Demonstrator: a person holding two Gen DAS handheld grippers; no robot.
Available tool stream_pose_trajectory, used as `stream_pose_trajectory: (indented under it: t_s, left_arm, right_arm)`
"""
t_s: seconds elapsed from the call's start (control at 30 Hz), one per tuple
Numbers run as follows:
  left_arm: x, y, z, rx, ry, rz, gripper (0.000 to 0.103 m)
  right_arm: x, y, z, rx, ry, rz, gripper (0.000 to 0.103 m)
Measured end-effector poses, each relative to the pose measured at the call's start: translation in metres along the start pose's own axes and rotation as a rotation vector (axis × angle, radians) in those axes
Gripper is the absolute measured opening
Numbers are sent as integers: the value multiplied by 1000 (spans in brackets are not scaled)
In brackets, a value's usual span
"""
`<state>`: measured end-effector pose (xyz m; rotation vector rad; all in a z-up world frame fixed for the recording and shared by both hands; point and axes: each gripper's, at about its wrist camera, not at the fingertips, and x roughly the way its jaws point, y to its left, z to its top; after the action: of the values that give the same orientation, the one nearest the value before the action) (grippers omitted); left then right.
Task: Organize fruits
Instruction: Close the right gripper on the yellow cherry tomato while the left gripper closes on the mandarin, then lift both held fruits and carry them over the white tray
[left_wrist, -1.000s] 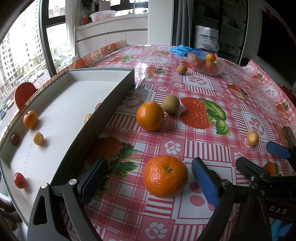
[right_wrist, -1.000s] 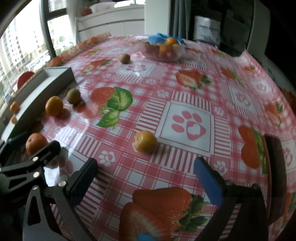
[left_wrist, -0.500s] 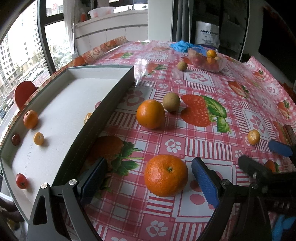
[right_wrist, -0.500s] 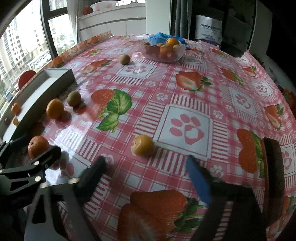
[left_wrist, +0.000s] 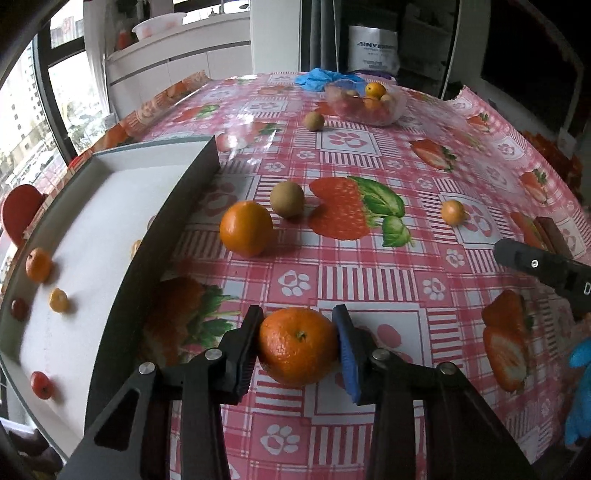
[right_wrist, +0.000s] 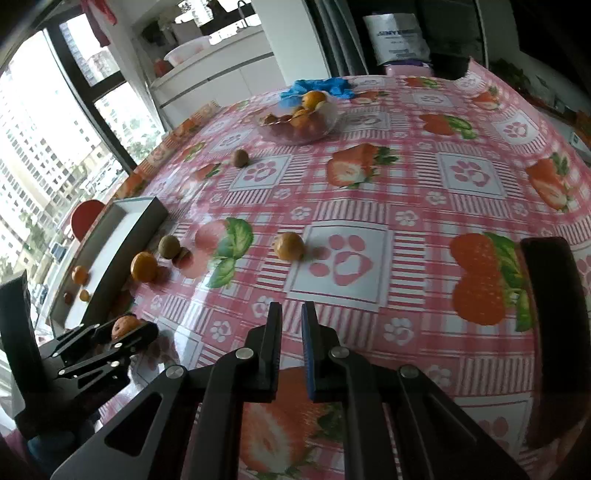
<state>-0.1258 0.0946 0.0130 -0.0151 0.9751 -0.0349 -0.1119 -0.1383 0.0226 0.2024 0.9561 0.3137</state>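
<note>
At the far left a grey tray (left_wrist: 155, 236) with a white floor holds several small fruits, among them a little orange (left_wrist: 38, 264) and a red one (left_wrist: 41, 384) near its outer rim. Just right of the tray's wall, the left tongs (left_wrist: 298, 345) are closing on a large mandarin (left_wrist: 297, 346), both pads pressed against its sides as it sits on the strawberry-print tabletop (left_wrist: 369, 266). Beyond it lie another orange (left_wrist: 246, 228) and a brown kiwi (left_wrist: 287, 198), nearly touching. Farther right a small orange fruit (right_wrist: 289, 246) sits alone by a paw print. The right tongs (right_wrist: 291, 343) are closed with nothing between them, hovering above the cloth. A clear bowl (right_wrist: 299, 122) of fruit stands at the far end.
</note>
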Motion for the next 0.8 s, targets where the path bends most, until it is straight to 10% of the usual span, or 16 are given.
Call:
stream_pose_trajectory:
  t_s: [0.13,0.2,0.27,0.63,0.8]
  left_arm:
    - [-4,6,-1,-20,-3,-8,40]
    - [-4,8,-1,-26,-2,-1,40]
    - [-5,11,-1,-34,-1,4,40]
    - [-5,21,-3,-55,12,7,40]
    - [-5,25,-2,-62,15,-1,40]
  right_arm:
    - [13,1,13,-12,45,-25,23]
    - [19,4,22,-22,36,-44,64]
    - [24,11,29,-53,21,-59,74]
    - [85,49,66,-160,57,-123,62]
    - [92,50,72,-166,27,-166,24]
